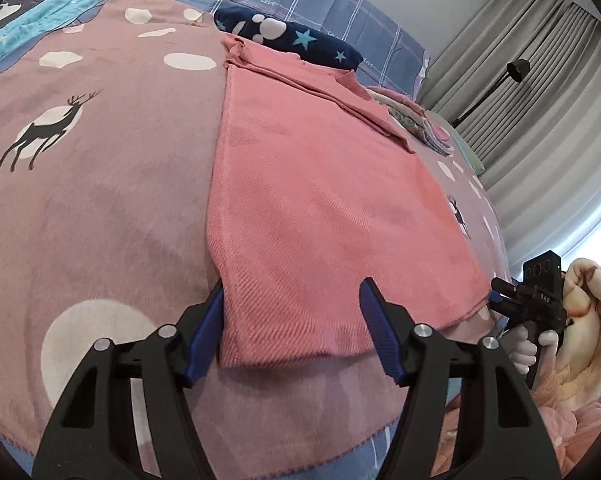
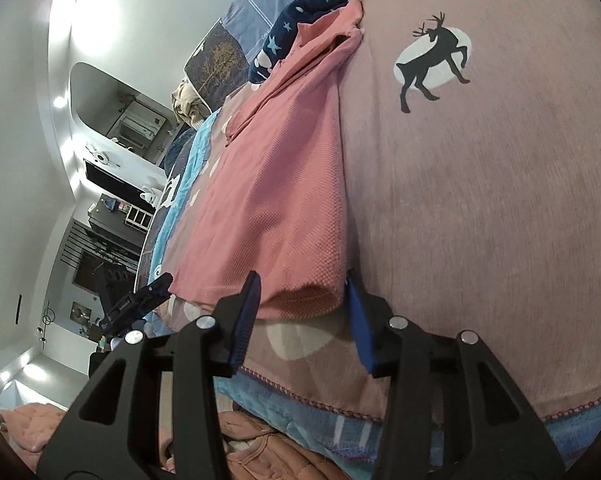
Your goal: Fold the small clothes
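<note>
A pink knit shirt lies flat on the bed, its sides folded in, collar end far away. My left gripper is open, its jaws straddling the near left hem corner. My right gripper is open, its jaws straddling the near right hem corner of the shirt. The right gripper also shows in the left wrist view at the shirt's right hem corner. The left gripper shows in the right wrist view at the far hem corner.
The bed is covered by a mauve deer-print blanket. A navy star-print pillow and a stack of folded clothes lie beyond the shirt. A peach quilt hangs below the bed edge. Grey curtains stand at the right.
</note>
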{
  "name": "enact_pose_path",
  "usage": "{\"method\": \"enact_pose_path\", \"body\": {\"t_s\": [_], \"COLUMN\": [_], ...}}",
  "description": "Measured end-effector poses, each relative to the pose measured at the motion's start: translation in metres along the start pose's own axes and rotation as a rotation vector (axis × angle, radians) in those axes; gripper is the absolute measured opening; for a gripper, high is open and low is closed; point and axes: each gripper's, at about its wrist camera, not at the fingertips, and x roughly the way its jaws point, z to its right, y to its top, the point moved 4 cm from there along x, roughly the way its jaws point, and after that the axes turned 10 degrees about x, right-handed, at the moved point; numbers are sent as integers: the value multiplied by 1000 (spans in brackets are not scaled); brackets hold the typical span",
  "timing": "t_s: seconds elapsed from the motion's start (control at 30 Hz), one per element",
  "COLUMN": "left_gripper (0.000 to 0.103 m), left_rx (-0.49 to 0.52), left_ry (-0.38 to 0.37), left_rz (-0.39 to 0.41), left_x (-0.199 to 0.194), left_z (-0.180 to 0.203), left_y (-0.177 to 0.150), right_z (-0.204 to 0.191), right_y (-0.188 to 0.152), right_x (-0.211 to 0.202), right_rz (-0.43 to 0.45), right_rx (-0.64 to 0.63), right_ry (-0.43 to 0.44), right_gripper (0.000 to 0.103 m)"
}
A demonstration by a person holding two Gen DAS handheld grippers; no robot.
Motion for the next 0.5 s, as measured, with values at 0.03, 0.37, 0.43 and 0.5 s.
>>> {"method": "enact_pose_path", "body": {"t_s": [0.03,0.37,0.43,0.5], "left_gripper": [57,4,4,4], "left_rx": [-3,-59,-15,7], "left_ry": [8,-30,-50,-78], "left_rz": [4,170,247,299], "left_x": [4,-33,-62,-83], "left_z": [0,13,33,47], "left_y": [3,19,31,36], "right_z": [-2,-6,-24,-48], "right_y": [3,9,8,7], "right_x": [3,-8,-33,-64], "right_rz": [-1,91,132,207], "right_rx": [-4,89,65,-4], "right_ry": [1,91,177,211], "right_gripper": [44,5,4,4]}}
